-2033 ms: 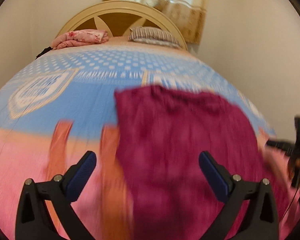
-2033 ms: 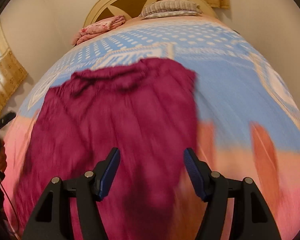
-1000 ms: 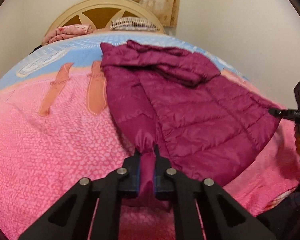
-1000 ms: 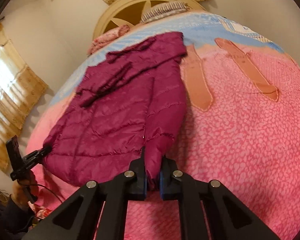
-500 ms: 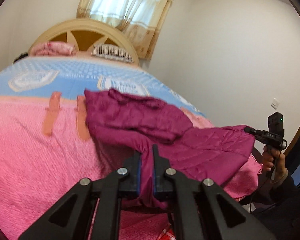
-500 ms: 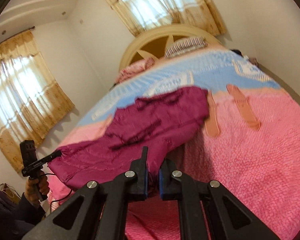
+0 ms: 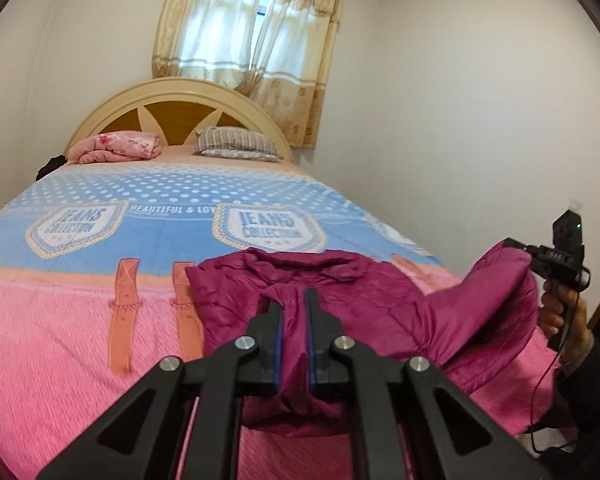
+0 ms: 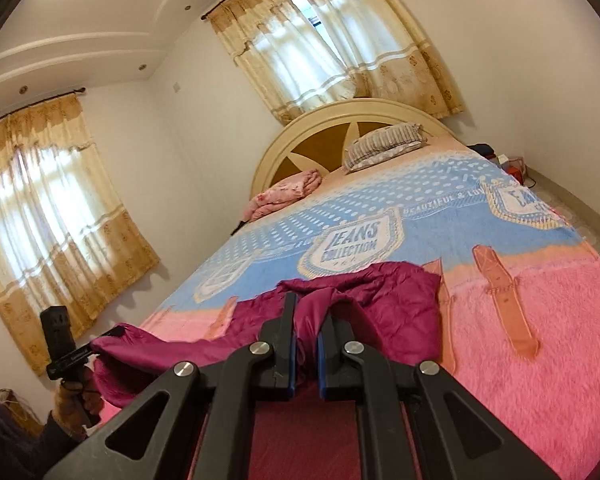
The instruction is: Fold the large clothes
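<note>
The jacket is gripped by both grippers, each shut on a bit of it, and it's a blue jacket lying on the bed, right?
Not quite: the jacket is magenta, not blue, as the left wrist view shows; the blue is the blanket beneath. The rest holds: the left gripper and right gripper are each shut on its fabric, over the bed.

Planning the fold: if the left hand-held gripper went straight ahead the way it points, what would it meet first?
Probably the magenta jacket it already grips, bunched ahead of the left hand-held gripper; then the bedspread. Depth is unclear.
</note>
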The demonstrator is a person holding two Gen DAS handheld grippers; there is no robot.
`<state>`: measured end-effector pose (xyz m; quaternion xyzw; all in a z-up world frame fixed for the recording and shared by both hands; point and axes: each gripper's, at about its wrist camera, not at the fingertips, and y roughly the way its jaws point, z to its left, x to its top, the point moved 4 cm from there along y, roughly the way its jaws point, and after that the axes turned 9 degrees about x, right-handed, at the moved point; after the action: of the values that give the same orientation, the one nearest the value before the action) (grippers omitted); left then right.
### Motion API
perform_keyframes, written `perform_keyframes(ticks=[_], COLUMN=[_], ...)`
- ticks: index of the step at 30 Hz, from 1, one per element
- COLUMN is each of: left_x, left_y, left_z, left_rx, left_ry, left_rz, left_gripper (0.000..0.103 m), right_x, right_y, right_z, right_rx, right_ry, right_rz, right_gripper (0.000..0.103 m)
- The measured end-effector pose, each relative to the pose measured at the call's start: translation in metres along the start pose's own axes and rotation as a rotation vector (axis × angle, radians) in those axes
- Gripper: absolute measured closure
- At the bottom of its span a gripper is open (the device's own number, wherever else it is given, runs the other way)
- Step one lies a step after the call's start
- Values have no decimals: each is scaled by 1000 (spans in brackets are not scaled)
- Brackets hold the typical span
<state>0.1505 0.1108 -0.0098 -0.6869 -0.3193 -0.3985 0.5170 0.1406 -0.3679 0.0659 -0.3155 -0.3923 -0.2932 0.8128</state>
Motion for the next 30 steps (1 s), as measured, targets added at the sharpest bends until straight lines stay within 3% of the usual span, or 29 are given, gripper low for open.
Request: perform_keyframes(ticks=[6, 12, 17, 18, 19, 20, 21, 22, 23, 26, 30], left_x=[13, 20, 21, 21, 21, 22, 24, 25, 27, 29, 29], left_y=[37, 65, 99, 102, 106, 107, 106, 104, 98, 96, 93], left_z=[11, 7, 21, 23, 26, 31, 36, 38, 42, 46, 23], left_rx=[18, 73, 112, 120, 146, 197, 253, 282, 300, 310, 373], left_ry=[-10, 45, 3, -5, -14, -18, -25, -32, -46, -52, 32], left_rz=[26, 33, 68, 72, 72, 58, 39, 22, -15, -23, -59], left_gripper=[92, 88, 85, 77, 57, 42, 15, 0, 0, 0, 0], right_x=[19, 33, 34, 34, 33, 32, 31, 30, 29, 26, 20], right_y=[43, 79, 119, 126, 135, 142, 148, 153, 160, 177, 202], right_z=[-24, -48, -77, -82, -89, -94, -99, -101, -105, -115, -132], right_rx=[-31, -65, -105, -114, -122, -124, -127, -132, -138, -150, -197], right_ry=[28, 48, 74, 76, 84, 89, 93, 93, 91, 93, 109], right_rz=[1, 20, 60, 69, 82, 90, 98, 104, 114, 135, 164], right_gripper=[97, 97, 97, 97, 97, 97, 97, 97, 97, 97, 97])
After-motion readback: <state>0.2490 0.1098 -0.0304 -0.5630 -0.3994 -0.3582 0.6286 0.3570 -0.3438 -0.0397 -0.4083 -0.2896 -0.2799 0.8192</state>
